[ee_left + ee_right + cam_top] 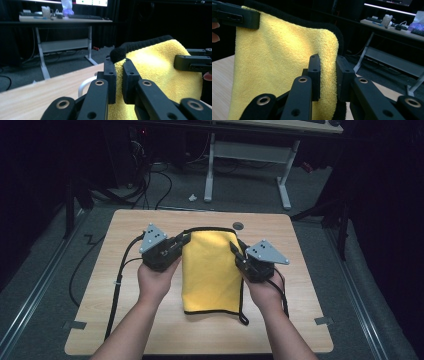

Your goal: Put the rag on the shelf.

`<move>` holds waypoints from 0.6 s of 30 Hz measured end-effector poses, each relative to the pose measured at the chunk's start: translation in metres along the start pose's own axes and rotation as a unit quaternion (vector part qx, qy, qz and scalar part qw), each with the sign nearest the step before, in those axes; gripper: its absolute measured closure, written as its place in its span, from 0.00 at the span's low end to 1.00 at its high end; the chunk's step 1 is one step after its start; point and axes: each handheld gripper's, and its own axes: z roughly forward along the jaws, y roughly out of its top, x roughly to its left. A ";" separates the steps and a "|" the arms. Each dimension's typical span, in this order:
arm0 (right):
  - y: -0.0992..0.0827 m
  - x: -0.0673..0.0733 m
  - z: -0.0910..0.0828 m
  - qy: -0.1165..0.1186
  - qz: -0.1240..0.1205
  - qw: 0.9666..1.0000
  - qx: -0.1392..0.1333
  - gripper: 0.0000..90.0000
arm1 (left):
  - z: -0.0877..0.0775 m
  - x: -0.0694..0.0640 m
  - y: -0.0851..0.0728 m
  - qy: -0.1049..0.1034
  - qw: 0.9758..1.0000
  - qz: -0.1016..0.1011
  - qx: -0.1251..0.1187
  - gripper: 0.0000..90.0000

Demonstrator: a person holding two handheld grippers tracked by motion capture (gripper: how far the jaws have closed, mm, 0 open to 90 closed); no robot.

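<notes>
A yellow cloth with black trim [211,270] hangs between the two grippers above the wooden table [125,320], its lower edge near the table's front. My left gripper [184,240] is shut on the cloth's upper left corner; in the left gripper view the cloth [160,65] is pinched between the black jaws. My right gripper [235,247] is shut on the upper right corner, and the right gripper view shows the cloth [287,55] clamped between its pads. A black loop of trim [243,317] dangles at the lower right.
A round dark grommet [238,225] sits in the table's far edge. Black cables [117,285] trail over the table's left side. Beyond the table stands a white-legged desk [250,165], with cables on the grey floor.
</notes>
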 end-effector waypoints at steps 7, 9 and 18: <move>0.015 -0.005 -0.003 -0.007 -0.002 1.000 -0.018 0.86 | 0.000 -0.002 0.019 0.000 1.000 0.015 -0.015 0.93; 0.019 -0.007 -0.004 -0.009 -0.004 1.000 -0.022 0.86 | 0.000 -0.003 0.024 -0.001 1.000 0.017 -0.020 0.93; 0.031 -0.013 -0.007 -0.014 -0.005 0.999 -0.033 0.86 | 0.002 -0.005 0.036 0.000 0.999 0.025 -0.024 0.93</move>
